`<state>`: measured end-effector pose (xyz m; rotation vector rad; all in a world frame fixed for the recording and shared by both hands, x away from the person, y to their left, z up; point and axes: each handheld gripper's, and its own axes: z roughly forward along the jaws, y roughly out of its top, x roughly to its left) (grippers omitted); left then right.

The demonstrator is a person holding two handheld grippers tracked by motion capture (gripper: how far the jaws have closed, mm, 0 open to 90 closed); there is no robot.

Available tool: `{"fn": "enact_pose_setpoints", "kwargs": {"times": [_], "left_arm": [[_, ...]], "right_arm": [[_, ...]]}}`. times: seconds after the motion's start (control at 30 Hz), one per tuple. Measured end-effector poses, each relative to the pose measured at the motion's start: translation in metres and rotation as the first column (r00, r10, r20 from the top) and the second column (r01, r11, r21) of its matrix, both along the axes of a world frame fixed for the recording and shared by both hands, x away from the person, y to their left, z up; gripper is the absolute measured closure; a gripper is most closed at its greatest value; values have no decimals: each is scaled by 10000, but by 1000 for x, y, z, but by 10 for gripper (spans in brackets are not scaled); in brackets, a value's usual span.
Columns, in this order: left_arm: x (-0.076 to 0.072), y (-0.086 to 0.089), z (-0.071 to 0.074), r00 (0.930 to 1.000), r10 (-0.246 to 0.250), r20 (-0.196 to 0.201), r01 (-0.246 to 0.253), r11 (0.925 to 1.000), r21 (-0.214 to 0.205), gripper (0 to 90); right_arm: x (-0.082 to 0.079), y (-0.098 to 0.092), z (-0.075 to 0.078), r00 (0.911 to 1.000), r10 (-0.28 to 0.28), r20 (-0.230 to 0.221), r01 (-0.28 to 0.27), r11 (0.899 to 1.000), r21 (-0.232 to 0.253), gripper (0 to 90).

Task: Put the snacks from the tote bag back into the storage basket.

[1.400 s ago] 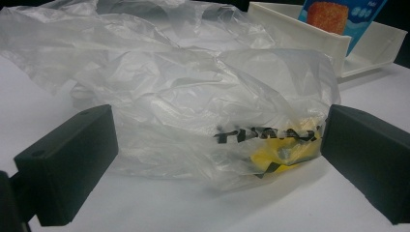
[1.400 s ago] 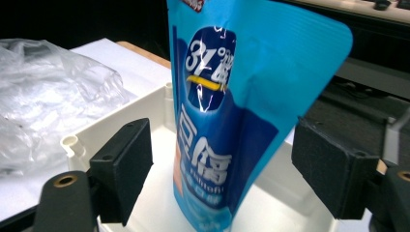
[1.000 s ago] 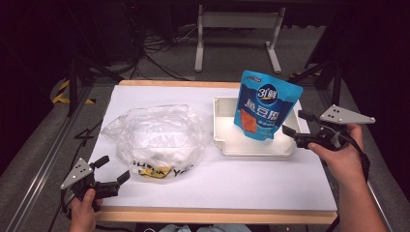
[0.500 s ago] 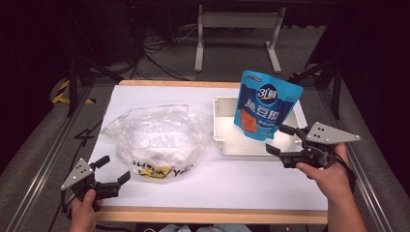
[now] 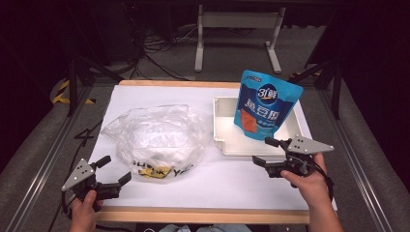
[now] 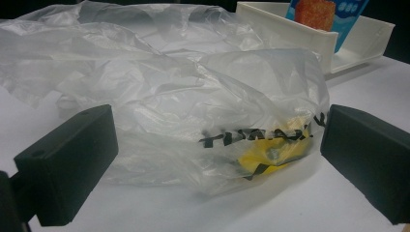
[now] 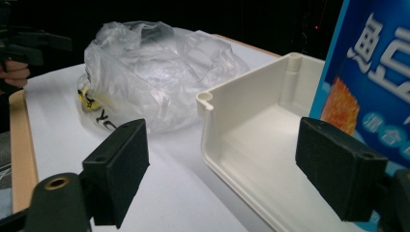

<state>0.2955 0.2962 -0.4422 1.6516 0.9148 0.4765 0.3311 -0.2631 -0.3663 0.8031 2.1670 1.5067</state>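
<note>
A blue snack pouch (image 5: 266, 108) stands upright in the white tray (image 5: 220, 125) at the right. A crumpled clear plastic bag (image 5: 154, 137) with black and yellow print lies left of the tray. My right gripper (image 5: 261, 151) hovers low just in front of the tray's near edge. It is open, its jaws have just been opening, and nothing is between them. In the right gripper view (image 7: 227, 166) the tray wall (image 7: 241, 96) and the pouch (image 7: 372, 72) lie beyond the jaws. My left gripper (image 5: 116, 168) is open near the front left, and its jaws (image 6: 217, 162) face the bag (image 6: 183, 111).
White paper (image 5: 203, 183) covers the wooden table, with bare paper along the front between the two hands. Dark floor, cables and a metal stand (image 5: 237, 29) lie beyond the far edge.
My right gripper has come down and toward the near left, from beside the pouch to in front of the tray. The left hand, the bag and the pouch have stayed put.
</note>
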Motion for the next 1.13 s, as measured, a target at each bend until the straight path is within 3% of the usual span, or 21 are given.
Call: {"fn": "enact_pose_setpoints", "kwargs": {"times": [0.07,0.37,0.53,0.57,0.77,0.9,1.13], "left_arm": [[-1,0,0,10000,-61,33,61,10000,40,5],[-1,1,0,9997,-229,46,229,9997,114,5],[1,-1,-2,9989,-470,82,469,9989,93,5],[1,-1,-3,9988,-486,76,485,9987,122,5],[4,-3,-5,9979,-647,34,646,9974,325,5],[4,-4,-5,9976,-695,-1,694,9962,522,5],[4,-5,-6,9970,-775,25,773,9959,461,5]], "right_arm": [[3,4,-11,9998,144,-139,-146,9997,-216,204],[8,10,-44,9998,184,-90,-184,9998,-28,204],[13,12,-62,9995,228,-201,-232,9995,-192,203],[13,12,-65,9996,205,-197,-212,9989,-411,204],[13,17,-74,9991,78,-416,-115,9960,-886,196],[13,20,-77,9984,37,-558,-94,9947,-1023,191],[13,21,-78,9983,26,-577,-88,9942,-1075,185]]}}
